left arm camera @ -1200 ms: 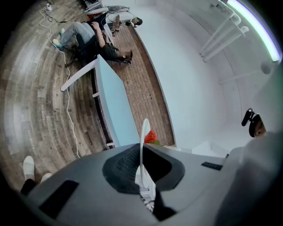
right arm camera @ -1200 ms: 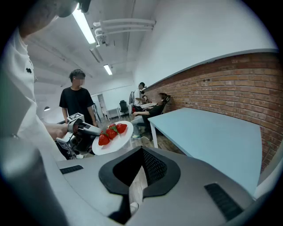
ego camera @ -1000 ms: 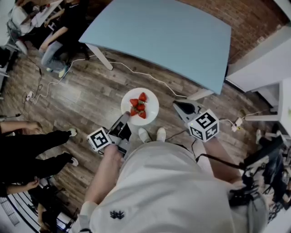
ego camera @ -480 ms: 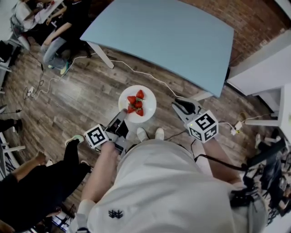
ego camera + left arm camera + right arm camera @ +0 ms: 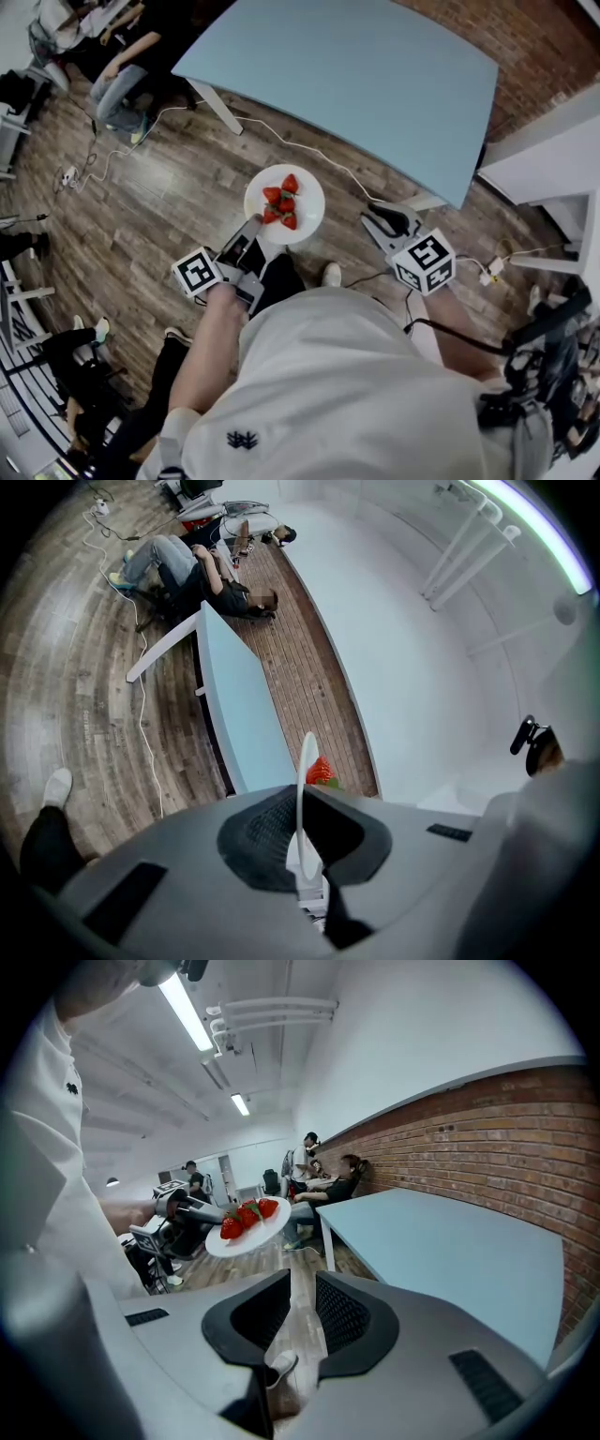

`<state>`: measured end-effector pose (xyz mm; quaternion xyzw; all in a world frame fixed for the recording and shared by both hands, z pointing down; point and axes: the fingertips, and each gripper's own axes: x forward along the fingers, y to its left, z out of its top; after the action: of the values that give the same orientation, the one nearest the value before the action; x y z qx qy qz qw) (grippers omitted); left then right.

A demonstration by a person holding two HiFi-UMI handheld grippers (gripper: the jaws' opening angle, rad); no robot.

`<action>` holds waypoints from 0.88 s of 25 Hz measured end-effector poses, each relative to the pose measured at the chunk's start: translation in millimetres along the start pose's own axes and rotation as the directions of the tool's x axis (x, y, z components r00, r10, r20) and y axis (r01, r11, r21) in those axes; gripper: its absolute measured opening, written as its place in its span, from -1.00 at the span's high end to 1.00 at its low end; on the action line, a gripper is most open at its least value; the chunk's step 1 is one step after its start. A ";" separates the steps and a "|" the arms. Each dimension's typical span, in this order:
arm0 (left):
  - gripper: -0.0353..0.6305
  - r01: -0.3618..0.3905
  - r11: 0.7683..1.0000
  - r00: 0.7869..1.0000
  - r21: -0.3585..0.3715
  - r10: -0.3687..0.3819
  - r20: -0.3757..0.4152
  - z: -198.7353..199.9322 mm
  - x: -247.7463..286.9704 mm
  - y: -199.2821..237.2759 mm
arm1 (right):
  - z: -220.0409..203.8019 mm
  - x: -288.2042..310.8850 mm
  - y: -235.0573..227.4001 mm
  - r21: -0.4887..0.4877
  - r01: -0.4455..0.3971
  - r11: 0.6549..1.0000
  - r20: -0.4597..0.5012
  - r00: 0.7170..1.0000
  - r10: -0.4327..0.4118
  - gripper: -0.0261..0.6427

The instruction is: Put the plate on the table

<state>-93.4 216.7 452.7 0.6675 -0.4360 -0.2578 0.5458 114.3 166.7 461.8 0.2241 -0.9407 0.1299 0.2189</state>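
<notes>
A white plate [image 5: 302, 192] carrying several strawberries [image 5: 283, 202] hangs in the air over the wooden floor, short of the near edge of the light blue table [image 5: 356, 75]. My left gripper [image 5: 251, 228] is shut on the plate's near rim. In the left gripper view the plate [image 5: 302, 789] stands edge-on between the jaws, with a strawberry [image 5: 320, 772] behind it. My right gripper [image 5: 388, 221] is held to the right of the plate, apart from it, its jaws slightly open and empty. The right gripper view shows the plate [image 5: 246, 1234] off to the left of the table [image 5: 450, 1241].
A white cable [image 5: 281, 141] runs over the floor under the table's near edge. People sit at the far left corner [image 5: 122, 84]. White furniture [image 5: 553, 150] stands at the right. My own shoe [image 5: 331, 274] is below the plate.
The left gripper has carried the plate a little forward, towards the table. The right gripper has barely shifted. The people standing at the left have moved away.
</notes>
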 end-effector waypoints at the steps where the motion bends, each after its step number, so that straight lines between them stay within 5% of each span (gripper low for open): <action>1: 0.87 0.003 1.000 1.000 0.005 -0.003 -0.007 4.5 4.2 2.2 | 1.3 4.0 -3.7 -0.004 0.008 1.000 -0.004 1.000 -0.008 0.71; 9: 0.87 0.068 0.998 0.990 -0.001 -0.067 -0.123 56.7 66.1 14.1 | 26.4 43.8 -46.6 0.017 0.126 0.992 -0.015 0.992 -0.125 0.71; 22: 0.87 0.113 0.993 0.941 0.040 -0.094 -0.324 184.4 139.0 28.6 | 93.9 147.4 -87.5 0.066 0.281 0.957 -0.019 0.960 -0.280 0.71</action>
<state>-185.6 3.0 448.2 0.7379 -0.3128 -0.1610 0.5760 4.5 5.0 462.1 0.3621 -0.8934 0.1305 0.2318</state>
